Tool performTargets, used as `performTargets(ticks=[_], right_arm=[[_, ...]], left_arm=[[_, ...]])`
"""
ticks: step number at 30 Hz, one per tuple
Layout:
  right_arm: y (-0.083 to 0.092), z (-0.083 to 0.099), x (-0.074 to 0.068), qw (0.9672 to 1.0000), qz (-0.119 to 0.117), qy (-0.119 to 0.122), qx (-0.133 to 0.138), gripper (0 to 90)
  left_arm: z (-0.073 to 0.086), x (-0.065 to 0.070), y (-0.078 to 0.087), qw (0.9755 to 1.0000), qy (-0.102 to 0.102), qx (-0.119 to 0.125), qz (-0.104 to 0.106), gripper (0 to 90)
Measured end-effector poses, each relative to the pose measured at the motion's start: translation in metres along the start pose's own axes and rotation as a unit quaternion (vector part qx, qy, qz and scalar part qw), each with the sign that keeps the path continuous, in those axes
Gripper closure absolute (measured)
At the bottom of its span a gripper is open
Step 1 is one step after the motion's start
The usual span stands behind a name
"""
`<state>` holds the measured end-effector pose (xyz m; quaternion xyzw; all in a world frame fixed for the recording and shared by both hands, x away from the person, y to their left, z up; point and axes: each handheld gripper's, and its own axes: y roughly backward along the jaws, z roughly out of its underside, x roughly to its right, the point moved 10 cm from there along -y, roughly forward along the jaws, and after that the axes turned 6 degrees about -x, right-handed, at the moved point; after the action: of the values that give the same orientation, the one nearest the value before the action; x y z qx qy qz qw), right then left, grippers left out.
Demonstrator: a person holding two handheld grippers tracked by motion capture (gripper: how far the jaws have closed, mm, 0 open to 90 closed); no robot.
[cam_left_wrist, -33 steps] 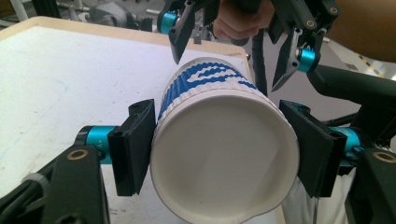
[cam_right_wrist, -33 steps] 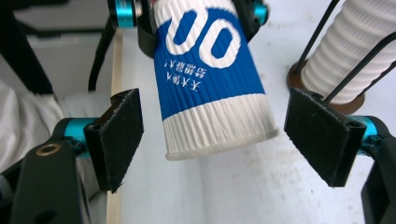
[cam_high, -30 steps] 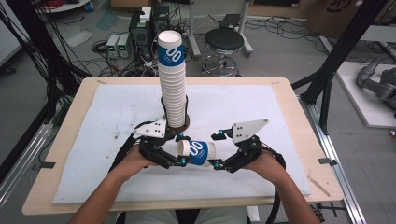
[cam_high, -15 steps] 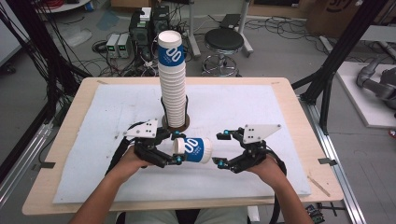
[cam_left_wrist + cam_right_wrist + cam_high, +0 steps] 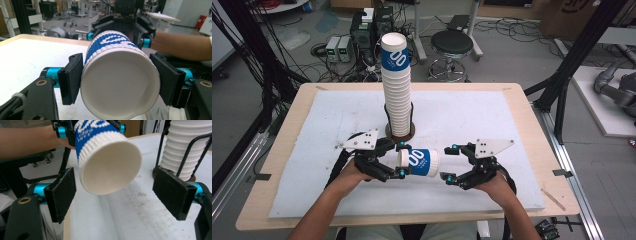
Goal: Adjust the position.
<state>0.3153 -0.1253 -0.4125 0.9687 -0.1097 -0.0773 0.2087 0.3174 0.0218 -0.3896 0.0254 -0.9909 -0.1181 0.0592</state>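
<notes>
A workshop floor strewn with cables, a round stool (image 5: pixel 452 44) and grey boxes lies behind a wooden desk (image 5: pixel 522 107) covered by a white mat (image 5: pixel 472 120). At the middle of the mat a tall stack of cups (image 5: pixel 396 87) stands upright in a black wire holder on a round base.

In front of the stack, the paper cup (image 5: pixel 418 162) lies on its side in the air above the mat, between the two hands. The left gripper (image 5: pixel 400 159) has its fingers (image 5: pixel 71 77) clenched on the cup's closed end, one pad pressed against each side of the ribbed white wall; in the left gripper view the flat bottom faces the camera. The cup's open mouth points toward the right gripper (image 5: pixel 449 162), whose fingers (image 5: pixel 172 193) stand wide and released. They have just been opening further, and the cup's rim hangs near them without touching either pad.

The cup carries a blue band with white lettering; the large marks read like "00", and the smaller writing is too blurred to read. The top cup of the stack bears the same band.
</notes>
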Motion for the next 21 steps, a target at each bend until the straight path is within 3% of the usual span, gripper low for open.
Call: performTargets(ticks=[14,21], right_arm=[[-0.011,0.003,-0.009,0.9994,-0.034,-0.002,-0.004,19.3],[-0.017,0.001,-0.014,0.9983,-0.058,-0.011,0.004,18.3]], left_arm=[[-0.001,0.008,-0.005,0.9997,-0.003,0.007,0.024,30.0],[-0.006,0.011,-0.006,0.9988,-0.001,0.029,0.039,30.0]])
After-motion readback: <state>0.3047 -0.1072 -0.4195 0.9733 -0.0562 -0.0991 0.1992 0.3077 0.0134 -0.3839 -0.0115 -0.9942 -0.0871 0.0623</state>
